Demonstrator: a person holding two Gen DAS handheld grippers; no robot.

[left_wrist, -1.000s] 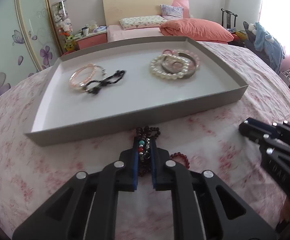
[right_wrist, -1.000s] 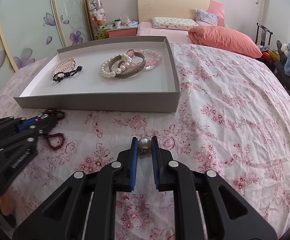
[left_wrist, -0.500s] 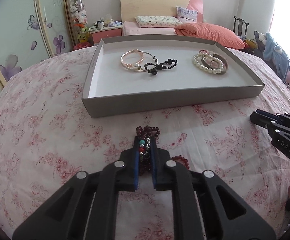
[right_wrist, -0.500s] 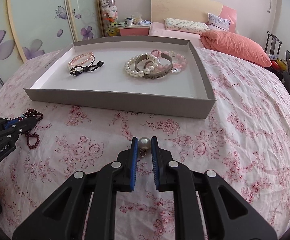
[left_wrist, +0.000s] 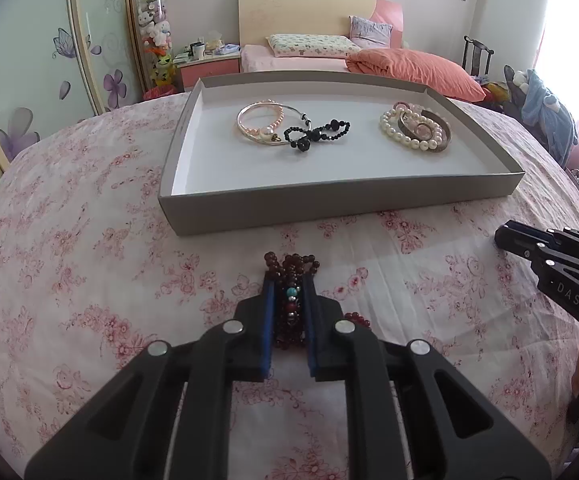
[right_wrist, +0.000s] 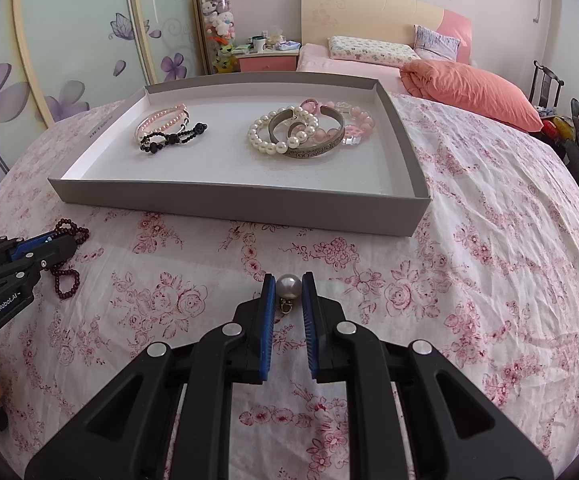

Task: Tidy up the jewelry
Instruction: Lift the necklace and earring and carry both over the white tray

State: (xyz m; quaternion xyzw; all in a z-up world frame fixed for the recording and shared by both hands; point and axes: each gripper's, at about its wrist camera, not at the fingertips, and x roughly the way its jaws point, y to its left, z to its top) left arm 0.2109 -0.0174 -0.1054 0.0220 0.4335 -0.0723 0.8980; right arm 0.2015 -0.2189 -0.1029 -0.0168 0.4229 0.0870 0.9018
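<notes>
Left wrist view: left tongs clamp dark-red bead bracelet, partly hidden; right tongs grip pearl pendant; tray beyond.

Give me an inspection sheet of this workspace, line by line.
Surface: pink floral bedspread, wrinkled.
Job's things: shallow grey cardboard tray holding pink pearl bangle, black bead bracelet, white pearl bracelet, engraved silver cuff, pink bead bracelet.
Clutter: nothing seen.
Grippers: left gripper shut on dark red bead strand; right gripper shut on grey pearl pendant.
Cables: nothing seen.
Surroundings: second bed, floral wardrobe doors.
</notes>
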